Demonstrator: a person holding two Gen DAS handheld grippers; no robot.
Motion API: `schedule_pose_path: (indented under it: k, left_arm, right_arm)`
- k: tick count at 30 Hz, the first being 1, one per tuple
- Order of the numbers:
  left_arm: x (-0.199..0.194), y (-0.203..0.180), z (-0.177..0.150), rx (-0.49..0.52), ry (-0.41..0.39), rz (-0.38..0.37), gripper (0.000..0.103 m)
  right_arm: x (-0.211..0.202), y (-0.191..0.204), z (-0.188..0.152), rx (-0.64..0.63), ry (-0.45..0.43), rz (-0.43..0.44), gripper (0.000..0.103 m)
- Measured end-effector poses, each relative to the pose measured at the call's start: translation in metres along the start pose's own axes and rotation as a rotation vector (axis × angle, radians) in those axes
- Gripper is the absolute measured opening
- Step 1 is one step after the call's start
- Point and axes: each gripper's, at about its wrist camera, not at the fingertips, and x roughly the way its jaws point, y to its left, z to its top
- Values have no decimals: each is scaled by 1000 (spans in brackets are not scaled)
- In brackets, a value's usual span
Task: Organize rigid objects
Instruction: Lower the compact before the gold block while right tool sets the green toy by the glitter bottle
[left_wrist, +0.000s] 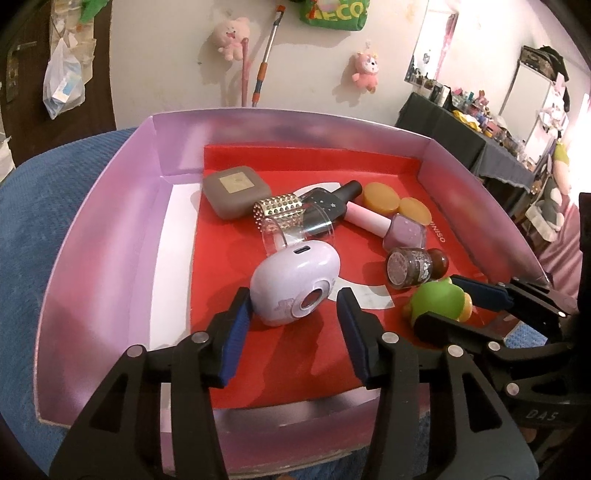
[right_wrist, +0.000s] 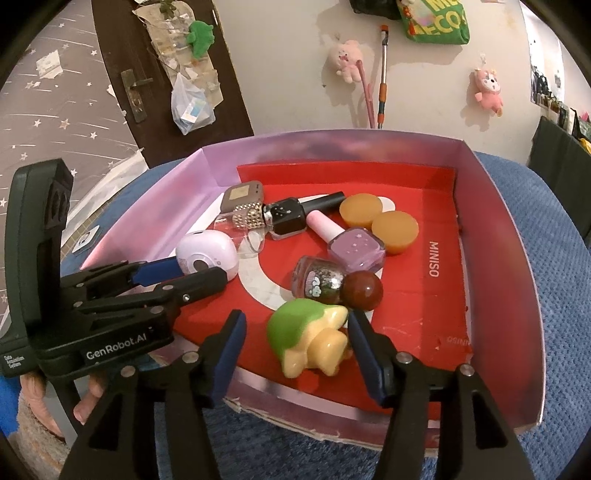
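A shallow lilac box (left_wrist: 110, 236) (right_wrist: 517, 280) with a red liner holds the objects. My left gripper (left_wrist: 293, 332) (right_wrist: 199, 275) is open, its blue pads either side of the near end of a lilac rounded device (left_wrist: 291, 284) (right_wrist: 205, 254). My right gripper (right_wrist: 299, 350) (left_wrist: 456, 308) is open around a green and yellow toy (right_wrist: 306, 332) (left_wrist: 436, 299) lying on its side. Behind them lie a glitter bottle with a brown ball cap (right_wrist: 332, 284), a lilac polish bottle (right_wrist: 356, 247), a black polish bottle (right_wrist: 291, 218), two amber discs (right_wrist: 376, 218), a grey square case (left_wrist: 234, 195) and a clear bottle with a studded cap (left_wrist: 279, 210).
The box rests on a blue textured cloth (right_wrist: 561, 295). A white wall with hanging plush toys (left_wrist: 231, 37) is behind it, a dark door (right_wrist: 140, 85) at the left. A person's hand (right_wrist: 40, 398) holds the left gripper's handle. The left strip of the box floor is bare white (left_wrist: 170, 258).
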Motion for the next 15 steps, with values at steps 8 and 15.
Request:
schedule_pose_path:
  k: [8,15]
  left_arm:
    - [-11,6,-3,-25,-21,6,57]
    - [-22,7,-6,-33,-44,6,71]
  right_arm:
    - [-12,6,-1,-5,-26,6,68]
    - [-33,10,-5,-3,-89,-31,78]
